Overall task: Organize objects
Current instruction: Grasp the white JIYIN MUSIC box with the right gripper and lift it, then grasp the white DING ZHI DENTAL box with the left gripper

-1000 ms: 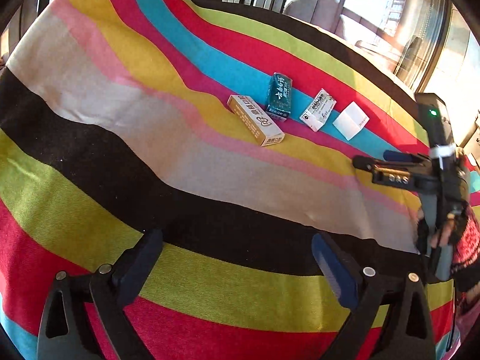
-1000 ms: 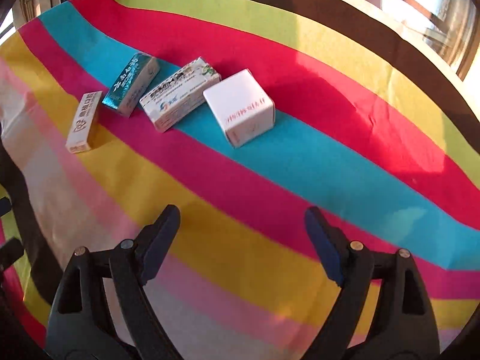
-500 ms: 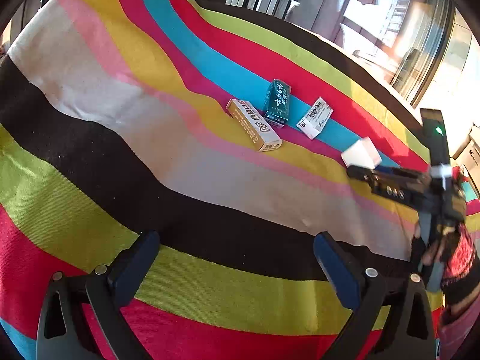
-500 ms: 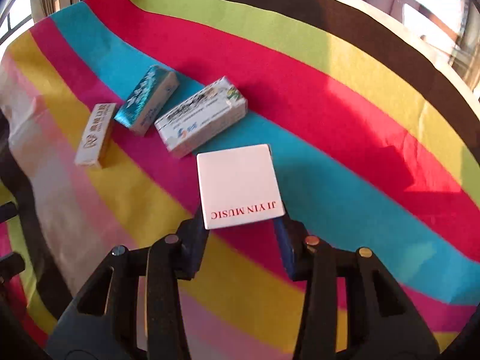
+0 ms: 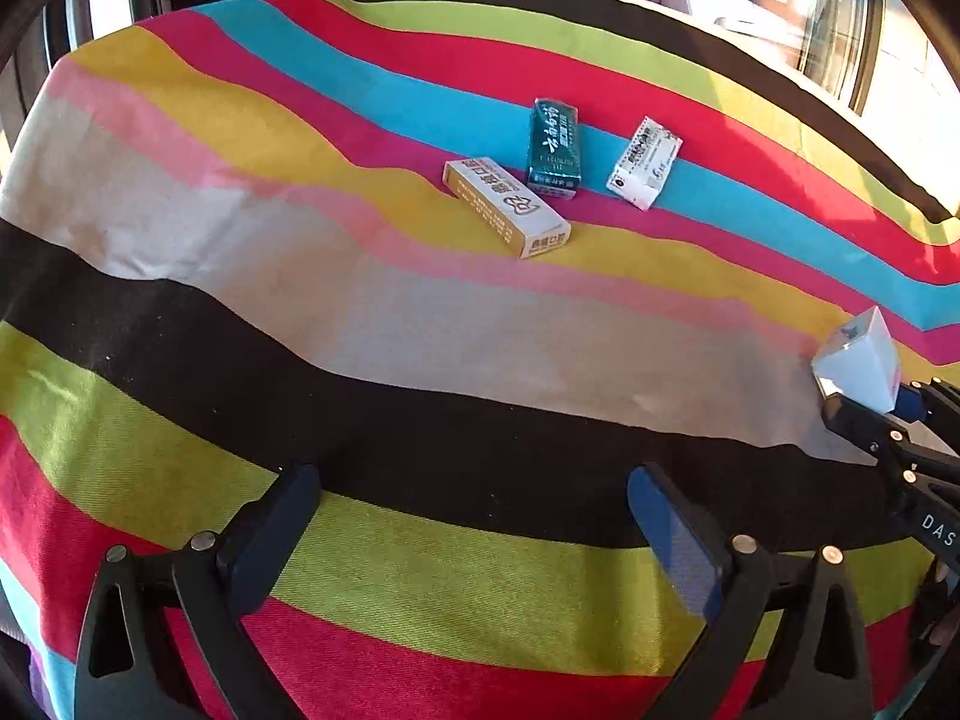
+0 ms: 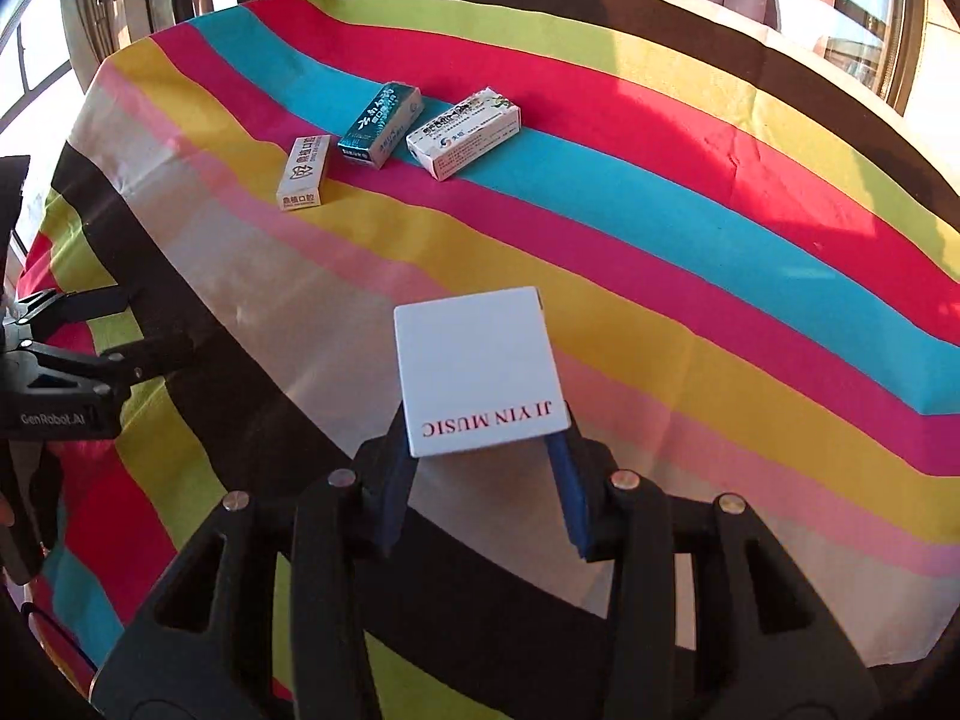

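My right gripper (image 6: pixel 480 474) is shut on a white square box (image 6: pixel 480 369) printed "JI YIN MUSIC" and holds it above the pale stripe of the cloth. The left wrist view shows the same white box (image 5: pixel 859 360) at the far right, in the right gripper (image 5: pixel 882 414). Three small boxes lie in a row farther back: a tan box (image 5: pixel 507 207), a green box (image 5: pixel 553 147) and a white printed box (image 5: pixel 643 163). My left gripper (image 5: pixel 468 498) hangs open over the black stripe with nothing between its fingers. It also shows at the left edge of the right wrist view, left gripper (image 6: pixel 120 330).
A striped cloth (image 5: pixel 360 324) covers the whole table, with ripples near the tan box. The table's far edge drops off under windows (image 6: pixel 840 12). In the right wrist view the three boxes lie on the blue and magenta stripes at the upper left.
My right gripper shut on the white square box, lifted it out of the row and carried it toward the near pale stripe. The left gripper shifted slightly and stayed open.
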The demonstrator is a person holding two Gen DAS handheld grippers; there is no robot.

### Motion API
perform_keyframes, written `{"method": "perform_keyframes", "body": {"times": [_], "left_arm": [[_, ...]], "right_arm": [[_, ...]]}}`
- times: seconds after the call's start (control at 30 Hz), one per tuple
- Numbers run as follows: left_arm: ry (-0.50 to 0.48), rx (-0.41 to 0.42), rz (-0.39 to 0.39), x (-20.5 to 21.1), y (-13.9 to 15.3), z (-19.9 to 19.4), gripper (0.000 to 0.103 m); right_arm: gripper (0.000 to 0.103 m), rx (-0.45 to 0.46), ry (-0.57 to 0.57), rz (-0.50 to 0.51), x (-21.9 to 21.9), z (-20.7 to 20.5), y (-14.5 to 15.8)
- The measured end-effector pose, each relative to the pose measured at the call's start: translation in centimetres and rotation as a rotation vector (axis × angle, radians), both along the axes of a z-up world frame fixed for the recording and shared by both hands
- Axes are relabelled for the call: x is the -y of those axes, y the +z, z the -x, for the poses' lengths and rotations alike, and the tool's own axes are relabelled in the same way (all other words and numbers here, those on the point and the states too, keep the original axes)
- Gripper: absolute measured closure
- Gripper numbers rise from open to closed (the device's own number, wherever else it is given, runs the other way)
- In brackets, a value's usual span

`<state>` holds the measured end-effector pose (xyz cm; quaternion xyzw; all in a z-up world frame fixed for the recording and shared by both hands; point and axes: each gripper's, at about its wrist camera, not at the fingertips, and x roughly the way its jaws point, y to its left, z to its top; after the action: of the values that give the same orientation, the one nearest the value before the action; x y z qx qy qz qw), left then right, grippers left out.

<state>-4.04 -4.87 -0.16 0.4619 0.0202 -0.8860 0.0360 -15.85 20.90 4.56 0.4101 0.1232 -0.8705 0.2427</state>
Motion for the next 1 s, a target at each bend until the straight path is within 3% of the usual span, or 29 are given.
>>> {"method": "perform_keyframes", "body": {"times": [0.17, 0.5, 0.67, 1.0], "left_arm": [[-0.006, 0.019, 0.000, -0.5, 0.0, 2.0, 0.000], [0.032, 0.076, -0.003, -1.6, 0.0, 10.6, 0.000], [0.075, 0.063, -0.002, -1.1, -0.1, 14.3, 0.000], [0.094, 0.025, 0.001, -0.5, -0.2, 15.7, 0.000]], "right_arm": [[0.056, 0.003, -0.003, 0.002, 0.3, 0.2, -0.1], [0.056, -0.001, -0.005, -0.005, 0.5, 0.4, -0.2], [0.056, 0.001, -0.006, -0.002, 0.3, 0.2, -0.2], [0.055, 0.003, -0.006, 0.002, 0.3, 0.2, -0.3]]}}
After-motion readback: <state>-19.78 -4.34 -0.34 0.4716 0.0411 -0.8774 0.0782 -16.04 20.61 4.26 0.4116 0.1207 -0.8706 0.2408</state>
